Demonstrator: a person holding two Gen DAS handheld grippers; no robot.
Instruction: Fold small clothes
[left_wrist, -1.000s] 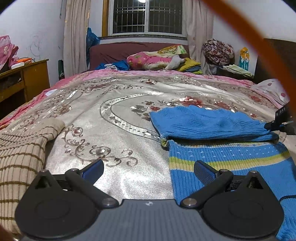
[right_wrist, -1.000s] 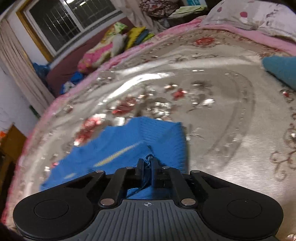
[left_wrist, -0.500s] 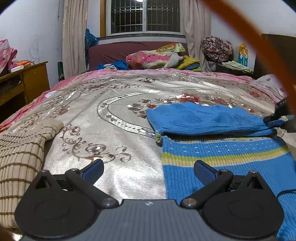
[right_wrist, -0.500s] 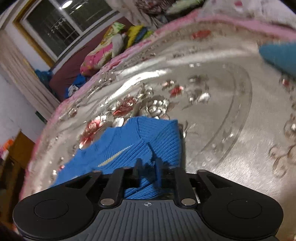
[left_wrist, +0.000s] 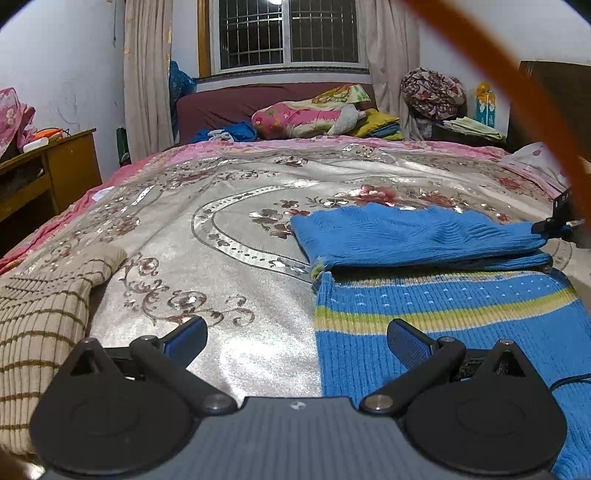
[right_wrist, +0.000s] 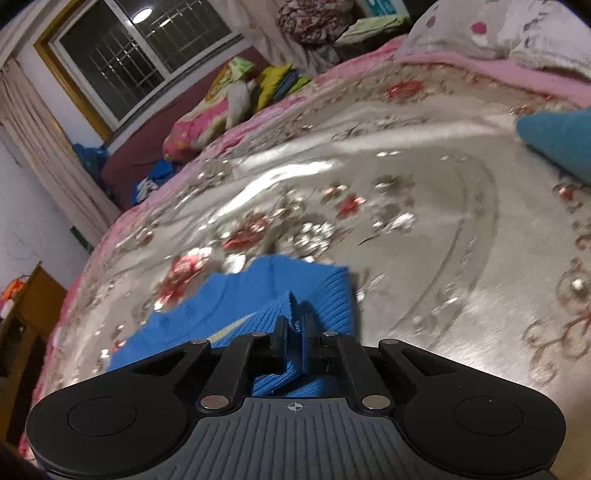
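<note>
The blue sweater (left_wrist: 436, 306) is spread on the bed (left_wrist: 240, 221), its far part folded over along a left-right line. That fold's right end is clamped in the right tool (right_wrist: 293, 326). The left tool (left_wrist: 295, 338), held apart, straddles the sweater's near left edge.
</note>
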